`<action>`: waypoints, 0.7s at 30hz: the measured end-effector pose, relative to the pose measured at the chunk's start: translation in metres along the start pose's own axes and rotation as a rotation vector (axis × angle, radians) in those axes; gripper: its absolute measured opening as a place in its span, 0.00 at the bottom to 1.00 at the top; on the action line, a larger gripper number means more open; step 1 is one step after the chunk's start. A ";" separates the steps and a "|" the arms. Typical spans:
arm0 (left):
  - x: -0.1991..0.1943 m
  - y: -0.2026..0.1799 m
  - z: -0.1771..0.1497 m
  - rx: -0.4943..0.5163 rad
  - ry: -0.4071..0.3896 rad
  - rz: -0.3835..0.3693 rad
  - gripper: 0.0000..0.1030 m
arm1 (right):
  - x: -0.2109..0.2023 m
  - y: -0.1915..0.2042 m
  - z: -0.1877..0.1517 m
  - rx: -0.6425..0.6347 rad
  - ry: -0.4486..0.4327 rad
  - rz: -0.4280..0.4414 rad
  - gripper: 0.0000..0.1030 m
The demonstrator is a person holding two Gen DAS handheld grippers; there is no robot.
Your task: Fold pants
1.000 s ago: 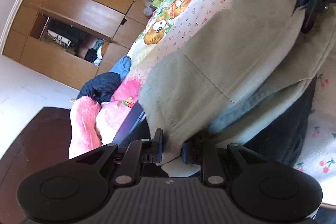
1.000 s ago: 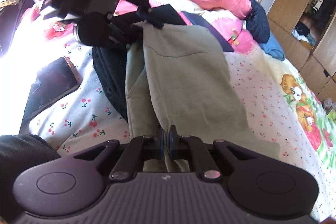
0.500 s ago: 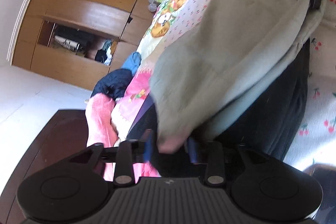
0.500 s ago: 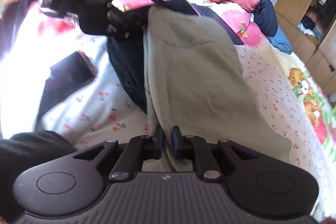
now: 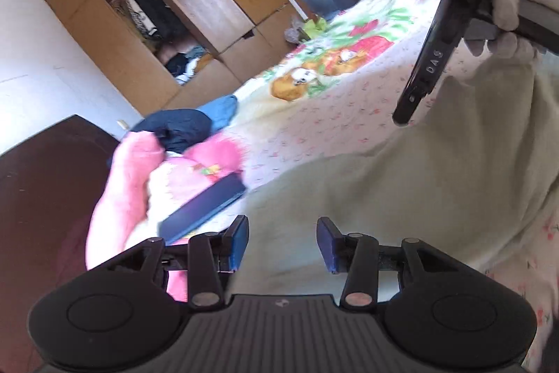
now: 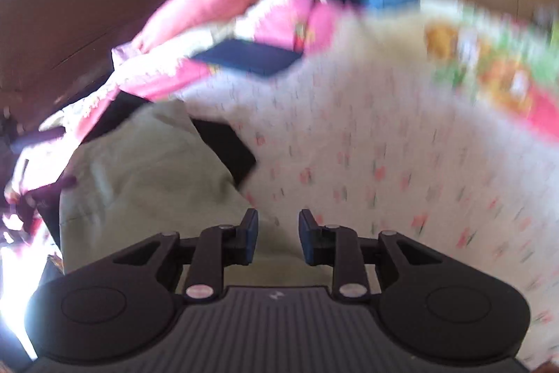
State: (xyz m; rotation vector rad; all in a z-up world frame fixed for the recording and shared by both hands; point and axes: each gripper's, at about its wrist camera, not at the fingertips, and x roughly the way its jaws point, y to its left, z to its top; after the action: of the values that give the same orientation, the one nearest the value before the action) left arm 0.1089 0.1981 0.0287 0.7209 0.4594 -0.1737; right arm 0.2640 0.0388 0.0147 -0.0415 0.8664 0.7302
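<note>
Olive-green pants (image 5: 401,184) lay spread on the bed (image 5: 314,114), filling the lower right of the left wrist view and the lower left of the right wrist view (image 6: 139,191), where a dark garment (image 6: 230,149) showed at their upper edge. The left gripper (image 5: 283,242) hovered over the near edge of the pants with its blue-padded fingers (image 5: 239,242) apart; they had just been opening, and nothing was pinched between them, the cloth only showing beyond the gap. The right gripper (image 6: 277,238) stood at the pants' right edge, its fingers (image 6: 249,238) narrowly parted and just opening too, with olive cloth visible in the gap but not pressed by the pads. In the upper right of the left wrist view the right gripper's black body (image 5: 429,58) hung above the pants, held by a gloved hand (image 5: 506,20). A flat dark-blue object (image 5: 206,212) lay left of the pants beside a pink blanket (image 5: 122,184). Farther up sat a dark navy garment (image 5: 174,131) and a blue one (image 5: 223,110). A wooden wardrobe (image 5: 146,23) filled the upper left. The right wrist view was blurred.
</note>
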 end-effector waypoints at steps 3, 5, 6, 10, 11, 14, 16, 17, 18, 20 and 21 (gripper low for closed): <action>0.021 -0.012 -0.019 0.035 0.084 -0.014 0.55 | -0.003 -0.023 -0.016 0.056 0.111 0.141 0.27; 0.020 -0.014 -0.033 0.010 0.113 -0.017 0.56 | -0.016 -0.029 -0.032 0.083 0.155 0.246 0.28; 0.018 -0.014 -0.037 -0.002 0.112 -0.014 0.56 | -0.021 -0.032 -0.039 0.100 0.162 0.288 0.28; 0.023 -0.022 -0.035 0.005 0.121 0.006 0.56 | -0.019 -0.031 -0.057 0.155 0.191 0.388 0.28; 0.024 -0.022 -0.035 0.010 0.123 0.007 0.56 | -0.019 -0.027 -0.055 0.131 0.173 0.385 0.28; 0.024 -0.022 -0.035 0.013 0.127 0.006 0.56 | -0.021 -0.023 -0.032 0.087 0.019 0.375 0.28; 0.025 -0.022 -0.035 0.006 0.130 0.009 0.55 | -0.010 -0.026 -0.010 0.121 -0.059 0.404 0.29; 0.026 -0.022 -0.034 0.006 0.130 0.012 0.55 | 0.002 -0.026 0.003 0.128 -0.072 0.417 0.29; 0.027 -0.022 -0.034 0.008 0.128 0.015 0.55 | 0.014 -0.023 0.013 0.135 -0.082 0.420 0.29; 0.026 -0.024 -0.035 0.008 0.122 0.022 0.56 | 0.042 -0.015 0.032 0.145 -0.075 0.461 0.35; 0.025 -0.024 -0.036 0.003 0.119 0.023 0.56 | 0.055 -0.011 0.039 0.144 -0.060 0.493 0.40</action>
State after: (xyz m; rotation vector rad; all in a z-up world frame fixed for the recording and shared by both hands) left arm 0.1119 0.2046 -0.0206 0.7418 0.5646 -0.1105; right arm 0.3201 0.0743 -0.0009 0.3316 0.8782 1.1199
